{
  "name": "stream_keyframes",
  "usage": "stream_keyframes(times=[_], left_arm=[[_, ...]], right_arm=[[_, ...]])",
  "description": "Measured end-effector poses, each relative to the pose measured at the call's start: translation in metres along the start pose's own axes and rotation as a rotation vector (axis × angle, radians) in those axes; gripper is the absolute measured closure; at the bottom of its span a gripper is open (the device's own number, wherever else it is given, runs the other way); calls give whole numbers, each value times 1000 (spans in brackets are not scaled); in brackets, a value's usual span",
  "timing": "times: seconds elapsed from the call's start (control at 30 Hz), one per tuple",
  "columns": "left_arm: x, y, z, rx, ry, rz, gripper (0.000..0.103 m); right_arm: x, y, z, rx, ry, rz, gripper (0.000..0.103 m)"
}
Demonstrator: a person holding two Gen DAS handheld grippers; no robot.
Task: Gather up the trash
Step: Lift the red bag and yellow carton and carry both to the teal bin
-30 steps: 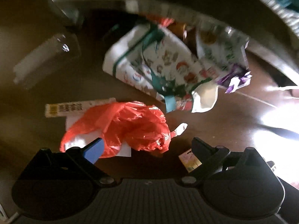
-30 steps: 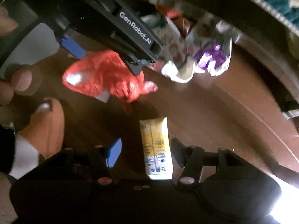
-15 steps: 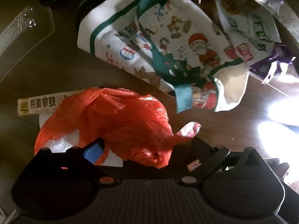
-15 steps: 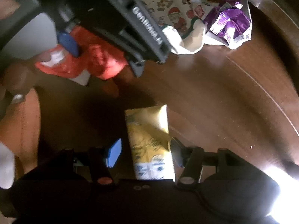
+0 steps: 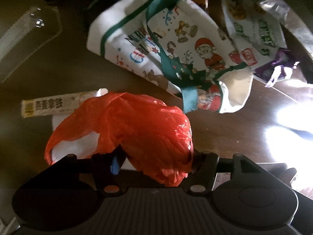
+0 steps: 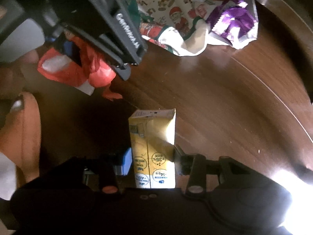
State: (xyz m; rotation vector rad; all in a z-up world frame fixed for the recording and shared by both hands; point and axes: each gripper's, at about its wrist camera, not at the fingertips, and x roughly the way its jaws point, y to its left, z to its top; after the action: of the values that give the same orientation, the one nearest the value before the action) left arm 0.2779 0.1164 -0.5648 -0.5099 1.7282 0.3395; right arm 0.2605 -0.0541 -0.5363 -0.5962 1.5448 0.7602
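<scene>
On the dark worktop (image 6: 225, 101), fingers are being closed around red bag (image 5: 137, 133) (left gripper (image 5: 154, 160)) and yellow carton (image 6: 152, 148) (right gripper (image 6: 152, 162)); firm grips, then lifting, are judged next.

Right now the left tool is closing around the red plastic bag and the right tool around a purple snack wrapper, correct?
One detail is wrong. The right tool is closing around a yellow drink carton, not a purple wrapper; the right wrist view shows this. The purple wrapper lies far off beside the Christmas bag. The left tool is indeed closing around the red plastic bag.
</scene>
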Motion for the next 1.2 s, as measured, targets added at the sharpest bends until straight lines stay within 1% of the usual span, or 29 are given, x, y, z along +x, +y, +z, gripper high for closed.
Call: stream_keyframes(times=[0.07,0.2,0.33,0.4,0.47,0.57,0.63,0.73,0.83,1.0,1.2], left_arm=[[-12,0,-2,4,-1,-1,40],[-42,-3,-15,20,-27,-14,40],[-79,-3,-32,22,-51,-26,40],[-96,-12,-43,42,-78,-24,40],[-123,-19,-53,74,-111,-25,40],[-161,-22,-66,107,-165,-64,40],[-181,-25,-73,120,-188,-89,40],[-218,-24,-94,149,-214,-124,40],[-249,-21,-109,170,-234,-180,40],[-307,-21,-138,207,-323,-232,41],[-384,-42,-179,315,-459,-282,41]], right_arm=[[-13,-1,0,18,-11,-1,61],[-48,-4,0,44,-59,-34,62],[-87,-10,0,106,-117,-73,62],[-112,-12,-3,143,-158,-82,62],[-139,-13,-6,168,-199,-91,62],[-176,-10,-16,193,-254,-114,62],[-199,-11,-24,211,-286,-125,62],[-233,-7,-36,243,-341,-134,62],[-269,-2,-53,266,-406,-138,62],[-325,0,-82,301,-521,-138,62],[-403,6,-123,290,-659,-152,62]])
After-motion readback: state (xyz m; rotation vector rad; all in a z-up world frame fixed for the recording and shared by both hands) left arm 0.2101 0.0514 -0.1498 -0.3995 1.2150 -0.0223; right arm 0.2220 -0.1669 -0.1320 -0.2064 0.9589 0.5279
